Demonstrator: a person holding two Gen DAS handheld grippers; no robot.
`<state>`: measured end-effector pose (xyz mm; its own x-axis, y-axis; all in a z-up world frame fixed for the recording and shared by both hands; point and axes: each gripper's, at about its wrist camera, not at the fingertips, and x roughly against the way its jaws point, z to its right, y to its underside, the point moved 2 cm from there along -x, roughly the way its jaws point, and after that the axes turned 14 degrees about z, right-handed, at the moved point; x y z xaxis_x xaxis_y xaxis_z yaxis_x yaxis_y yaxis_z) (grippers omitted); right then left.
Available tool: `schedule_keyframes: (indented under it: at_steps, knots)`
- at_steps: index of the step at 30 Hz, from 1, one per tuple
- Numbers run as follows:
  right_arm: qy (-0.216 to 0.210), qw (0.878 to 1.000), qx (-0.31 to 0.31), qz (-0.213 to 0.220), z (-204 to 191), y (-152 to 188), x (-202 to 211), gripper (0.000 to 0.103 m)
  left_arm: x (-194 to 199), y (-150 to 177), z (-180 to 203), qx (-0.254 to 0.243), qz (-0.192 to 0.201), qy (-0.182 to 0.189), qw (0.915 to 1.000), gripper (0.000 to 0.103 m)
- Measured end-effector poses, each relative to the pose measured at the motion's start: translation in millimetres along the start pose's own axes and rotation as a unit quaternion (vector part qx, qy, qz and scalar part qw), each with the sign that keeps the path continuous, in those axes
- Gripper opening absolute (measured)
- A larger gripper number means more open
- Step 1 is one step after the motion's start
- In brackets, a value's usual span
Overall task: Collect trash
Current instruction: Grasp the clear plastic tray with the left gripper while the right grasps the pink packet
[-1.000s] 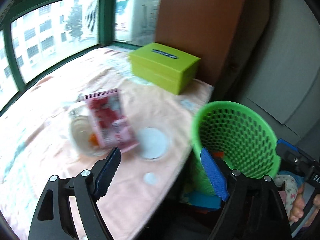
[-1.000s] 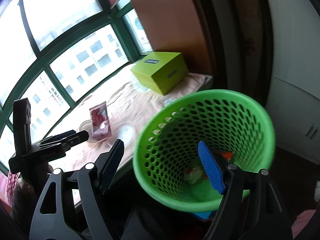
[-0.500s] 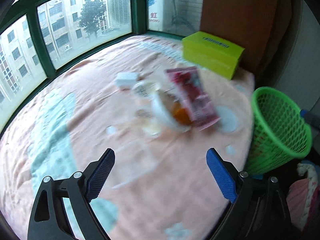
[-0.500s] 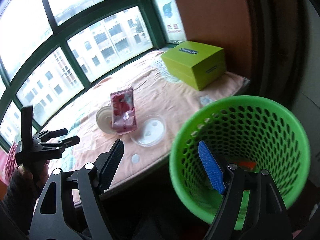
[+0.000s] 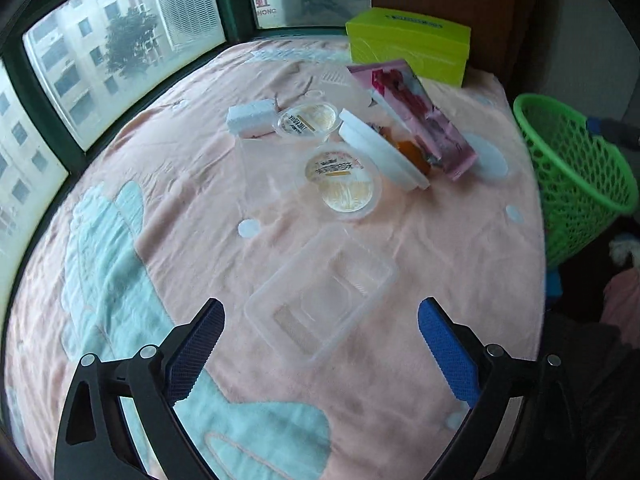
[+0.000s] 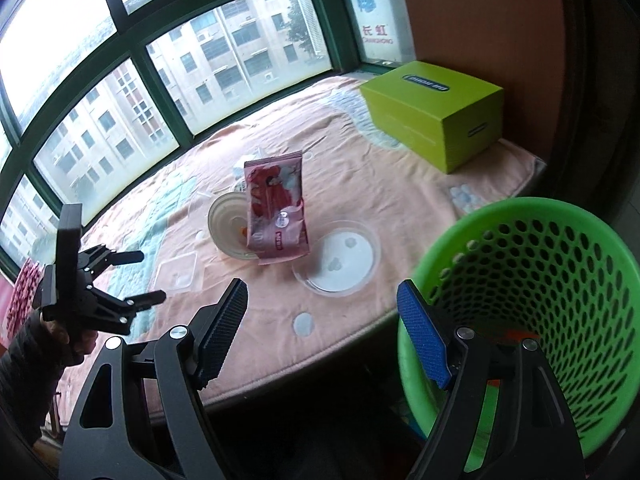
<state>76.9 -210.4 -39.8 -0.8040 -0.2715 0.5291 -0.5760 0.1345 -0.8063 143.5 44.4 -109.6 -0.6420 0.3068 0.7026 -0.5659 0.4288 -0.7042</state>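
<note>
Left claw spread wide, jaws just now opening further, nothing clamped; hanging just above a clear plastic tray lying flat on the pink blanket that covers the window ledge, the tray showing between the two fingers with no pad pressing on it. Farther along the blanket, two clear round sauce cups, one just beside a white foam block. Next to them a white bowl tipped on its side, a pink-red snack wrapper leaning across it, something orange inside. Beyond the wrapper, a round clear lid flat on the blanket. At the far end by the wall, a lime-green box.

Right claw released as well, gripping nothing, fingers parted over the ledge's near edge. Green perforated waste basket just off the edge of the ledge, behind the right claw's blue finger; small scraps at its bottom, too hidden to name. From this side, the wrapper standing against the bowl, the lid near the basket side. A person's dark sleeve at lower left, carrying the left claw over the tray.
</note>
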Motion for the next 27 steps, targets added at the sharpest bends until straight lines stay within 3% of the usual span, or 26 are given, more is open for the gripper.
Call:
schedule_keyframes:
  at_steps: [12, 23, 26, 27]
  knots:
    - [-0.022, 0.999, 0.017, -0.03, -21, -8, -41, 0.077, -29, 0, -6, -0.068, -0.03, 0.059, 0.9955, 0.094]
    - [-0.056, 0.997, 0.0, -0.049, -29, -26, -85, 0.077, -47, 5, -11, -0.07, -0.043, 0.085, 0.993, 0.093]
    - [-0.058, 0.997, 0.001, -0.054, -33, -31, -100, 0.077, -49, 9, -10, -0.062, -0.05, 0.092, 0.9926, 0.075]
    - [-0.058, 0.997, 0.003, -0.054, -35, -32, -104, 0.077, -50, 11, -11, -0.057, -0.052, 0.093, 0.9927, 0.074]
